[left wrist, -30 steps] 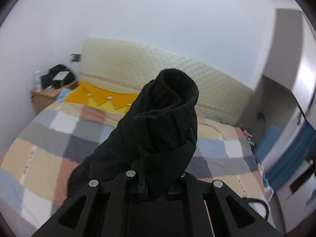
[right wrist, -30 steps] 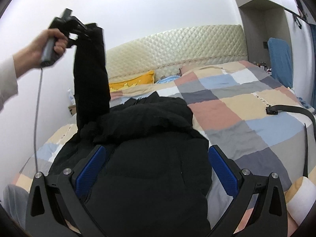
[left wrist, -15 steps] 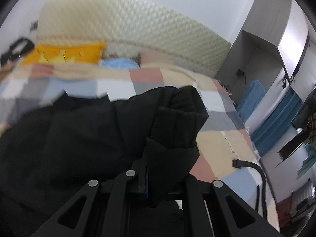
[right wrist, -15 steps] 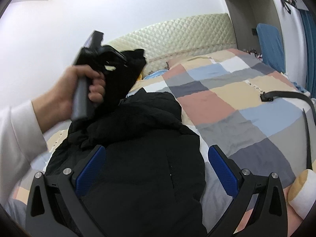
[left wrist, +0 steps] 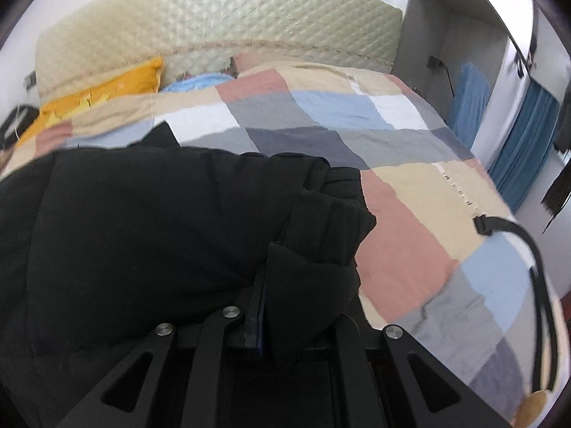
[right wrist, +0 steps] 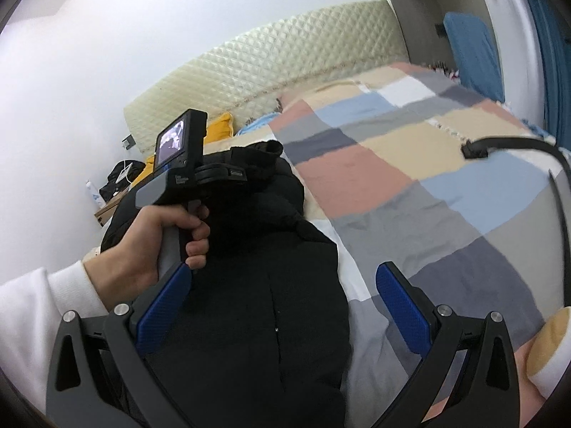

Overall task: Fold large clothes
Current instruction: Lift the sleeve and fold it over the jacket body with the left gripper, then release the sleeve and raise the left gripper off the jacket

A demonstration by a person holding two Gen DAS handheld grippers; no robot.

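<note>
A large black padded jacket (left wrist: 135,235) lies on the checkered bed quilt (left wrist: 403,242). My left gripper (left wrist: 285,306) is shut on the jacket's sleeve cuff (left wrist: 321,249) and holds it low over the jacket body. In the right wrist view the left gripper (right wrist: 228,174) sits over the jacket (right wrist: 271,285), held by a hand. My right gripper (right wrist: 282,306) is open and empty, hovering above the jacket's lower part, its blue pads (right wrist: 399,310) wide apart.
A quilted cream headboard (left wrist: 228,25) and an orange pillow (left wrist: 96,96) are at the head of the bed. A black strap (left wrist: 528,260) lies on the quilt at the right. A blue chair (right wrist: 471,50) and curtain stand beside the bed. A nightstand (right wrist: 107,207) is at the left.
My left gripper has swung down and across from high in the air, carrying the sleeve onto the jacket body. The right gripper stayed open over the jacket.
</note>
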